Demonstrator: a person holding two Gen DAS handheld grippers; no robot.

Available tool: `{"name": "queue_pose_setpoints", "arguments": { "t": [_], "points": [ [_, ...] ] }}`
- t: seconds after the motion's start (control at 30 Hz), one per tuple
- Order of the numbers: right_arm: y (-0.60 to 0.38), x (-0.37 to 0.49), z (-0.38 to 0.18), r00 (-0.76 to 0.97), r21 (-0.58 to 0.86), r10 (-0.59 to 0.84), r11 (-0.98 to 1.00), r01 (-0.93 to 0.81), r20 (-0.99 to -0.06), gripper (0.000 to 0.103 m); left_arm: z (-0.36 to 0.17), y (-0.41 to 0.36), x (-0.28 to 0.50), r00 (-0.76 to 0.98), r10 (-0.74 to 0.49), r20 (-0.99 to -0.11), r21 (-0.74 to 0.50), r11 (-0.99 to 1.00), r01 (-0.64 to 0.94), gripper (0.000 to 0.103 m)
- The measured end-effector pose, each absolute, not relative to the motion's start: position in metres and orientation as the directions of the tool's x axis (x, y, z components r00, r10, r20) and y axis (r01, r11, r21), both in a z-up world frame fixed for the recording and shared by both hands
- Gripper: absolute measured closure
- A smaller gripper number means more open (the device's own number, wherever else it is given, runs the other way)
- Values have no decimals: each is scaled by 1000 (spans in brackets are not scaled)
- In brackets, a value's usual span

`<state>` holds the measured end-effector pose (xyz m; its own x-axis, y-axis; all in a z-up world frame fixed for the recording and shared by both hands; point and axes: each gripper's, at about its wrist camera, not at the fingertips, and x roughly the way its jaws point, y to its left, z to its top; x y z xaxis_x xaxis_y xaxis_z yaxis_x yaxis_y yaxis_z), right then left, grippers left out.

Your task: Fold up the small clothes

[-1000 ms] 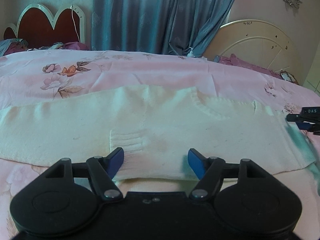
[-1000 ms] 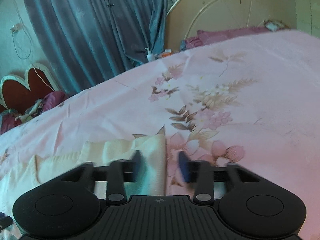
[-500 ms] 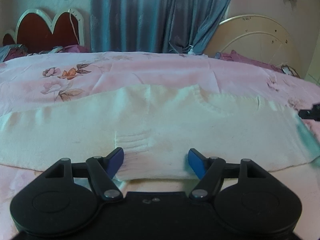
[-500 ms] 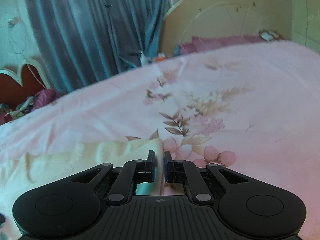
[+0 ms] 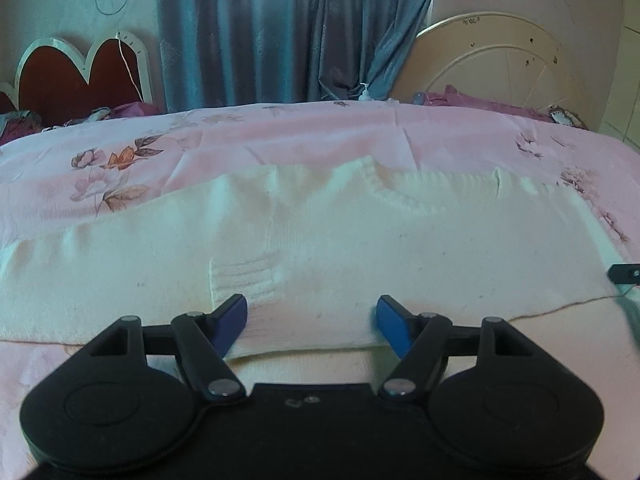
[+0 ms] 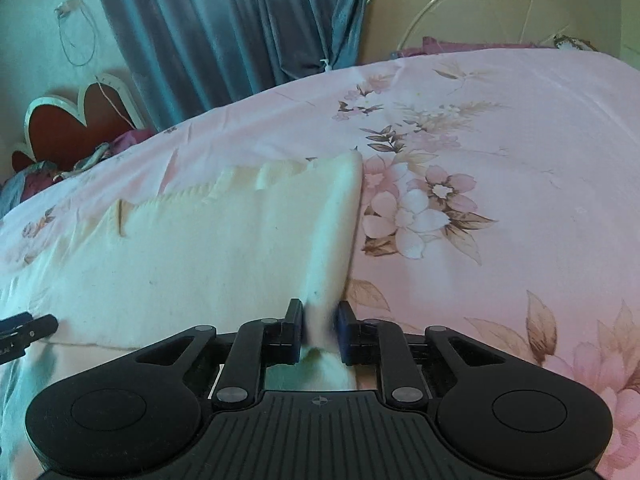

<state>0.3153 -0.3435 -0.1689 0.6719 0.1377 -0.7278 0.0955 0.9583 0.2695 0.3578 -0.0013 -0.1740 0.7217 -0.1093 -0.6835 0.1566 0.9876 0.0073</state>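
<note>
A cream knitted sweater (image 5: 340, 240) lies spread flat across the pink floral bed; it also shows in the right wrist view (image 6: 200, 248). My left gripper (image 5: 312, 318) is open, its blue fingers standing over the sweater's near hem beside a folded-in ribbed cuff (image 5: 244, 276). My right gripper (image 6: 319, 330) is shut on the sweater's right edge (image 6: 332, 264), which rises in a lifted ridge from the bed to the jaws. The right gripper's tip shows at the left wrist view's right edge (image 5: 626, 274).
The pink floral bedspread (image 6: 480, 160) stretches right of the sweater. Blue curtains (image 5: 280, 32), a red heart-shaped headboard (image 5: 80, 76) and a cream round headboard (image 5: 500, 64) stand behind the bed. Purple clothes (image 5: 472, 98) lie at the far edge.
My right gripper closed on the sweater's right edge and has lifted it off the bed. My left gripper stayed open over the near hem.
</note>
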Motion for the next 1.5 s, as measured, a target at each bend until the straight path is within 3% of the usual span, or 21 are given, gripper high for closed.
{"name": "queue_pose_setpoints", "arguments": {
  "t": [0.27, 0.47, 0.73, 0.77, 0.83, 1.17, 1.5],
  "points": [
    [-371, 301, -174, 693, 373, 119, 899, 229, -711, 95, -171, -4, 353, 718, -112, -687, 18, 985, 171, 32],
    [-346, 295, -153, 699, 180, 4, 968, 178, -715, 92, -162, 0, 344, 714, -122, -689, 2, 985, 171, 32],
    [-274, 292, -119, 751, 167, 131, 986, -28, -647, 90, -137, 53, 322, 709, -120, -695, -98, 993, 72, 32],
    [-262, 294, -119, 747, 176, 156, 983, -53, -647, 87, -136, 65, 320, 706, -110, -699, -114, 993, 42, 32],
    [-241, 297, -120, 744, 190, 189, 978, -84, -641, 53, -134, 90, 316, 699, -83, -710, -140, 990, -25, 31],
    [-124, 315, -134, 687, 192, 326, 944, -267, -649, 52, -138, 235, 304, 682, 41, -730, -280, 892, -354, 32],
    [-61, 337, -145, 654, 208, 372, 925, -316, -658, 52, -160, 325, 315, 707, 55, -705, -433, 756, -490, 36]
  ]
}}
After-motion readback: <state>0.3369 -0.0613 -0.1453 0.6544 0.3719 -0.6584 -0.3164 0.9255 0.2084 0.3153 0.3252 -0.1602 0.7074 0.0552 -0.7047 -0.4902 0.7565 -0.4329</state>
